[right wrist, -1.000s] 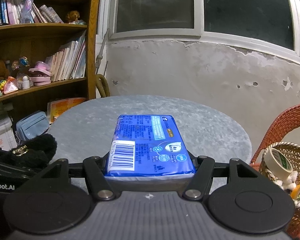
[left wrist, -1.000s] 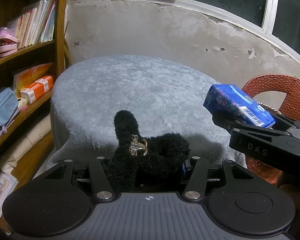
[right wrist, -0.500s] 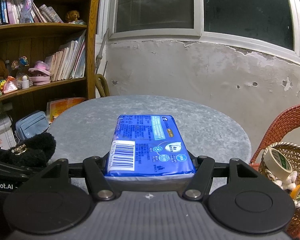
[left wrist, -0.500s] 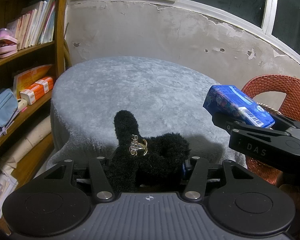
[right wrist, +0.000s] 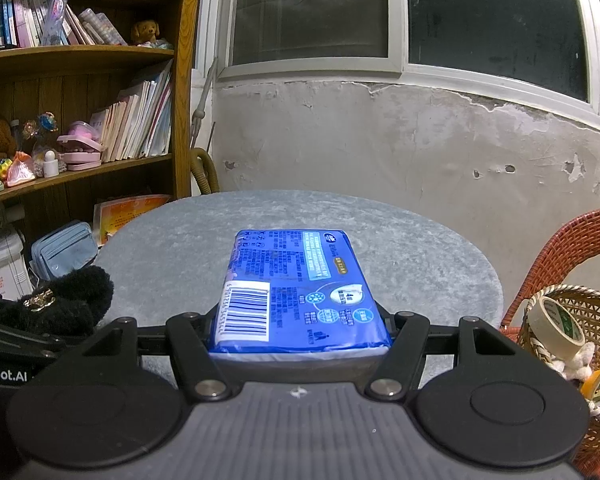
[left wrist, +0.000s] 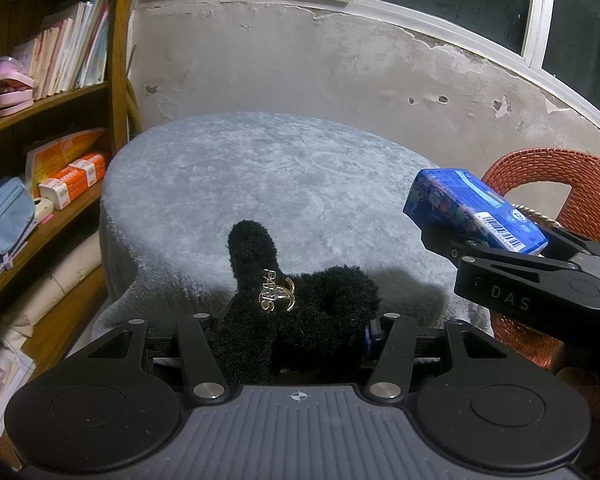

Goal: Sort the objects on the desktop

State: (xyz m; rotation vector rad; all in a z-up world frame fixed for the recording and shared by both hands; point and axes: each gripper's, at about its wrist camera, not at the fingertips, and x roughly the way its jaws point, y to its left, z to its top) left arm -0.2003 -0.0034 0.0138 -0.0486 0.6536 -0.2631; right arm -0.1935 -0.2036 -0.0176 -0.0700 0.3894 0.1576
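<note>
Left gripper: jaws closed around a black fluffy hair tie with a gold charm, held above the near edge of the round grey table.
Right gripper: jaws clamped on both sides of a blue tissue pack, barcode up, held over the table's near right side.
Wicker basket, far right, beside the table: holds tape rolls; other contents unclear.
Bookshelf, left: books, a blue pouch.

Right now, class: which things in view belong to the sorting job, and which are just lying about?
In the job:
- black fluffy scrunchie, in left gripper
- blue tissue pack, in right gripper
- wicker basket

Lying about:
- books
- light blue pouch
</note>
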